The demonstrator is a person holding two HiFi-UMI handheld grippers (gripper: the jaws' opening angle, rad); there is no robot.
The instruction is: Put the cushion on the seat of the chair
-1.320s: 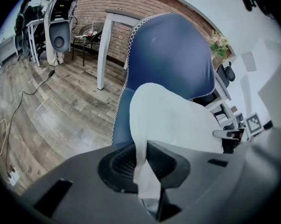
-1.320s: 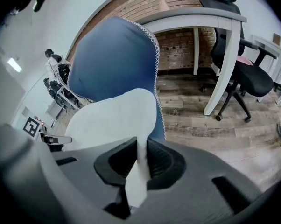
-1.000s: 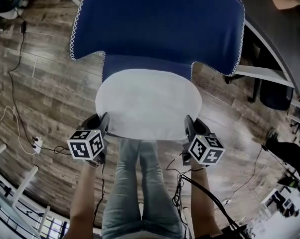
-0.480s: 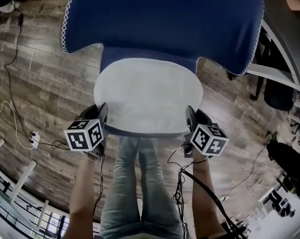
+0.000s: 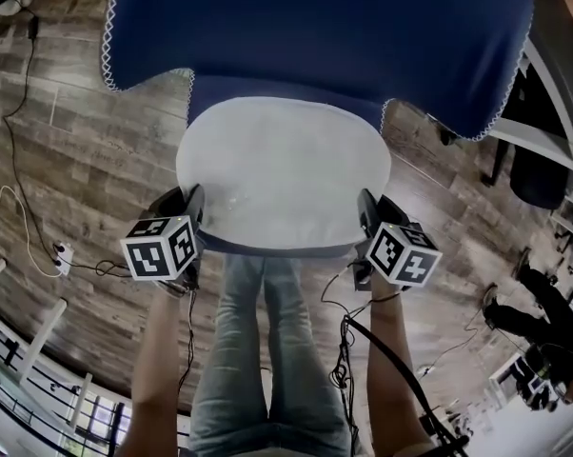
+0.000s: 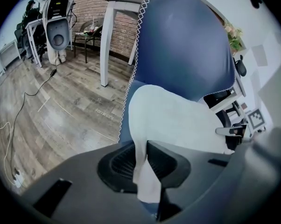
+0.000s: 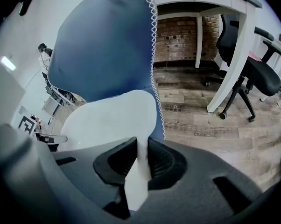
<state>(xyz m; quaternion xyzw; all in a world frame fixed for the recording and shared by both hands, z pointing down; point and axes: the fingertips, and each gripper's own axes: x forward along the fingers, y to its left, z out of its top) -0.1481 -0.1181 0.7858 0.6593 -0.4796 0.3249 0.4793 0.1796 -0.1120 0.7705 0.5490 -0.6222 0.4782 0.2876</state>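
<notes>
Cushion [image 5: 284,174] lies lower than a second ago, spread over the blue seat of the chair [image 5: 315,36], whose backrest now fills more of the far side. Left gripper [image 5: 193,206] and right gripper [image 5: 365,209] each pinch a near corner of its fabric, jaws nearly closed though just eased slightly wider. Cables [image 5: 18,165] trail on the wooden floor [image 5: 87,150] at left; the person's legs [image 5: 267,350] stand near the seat.
</notes>
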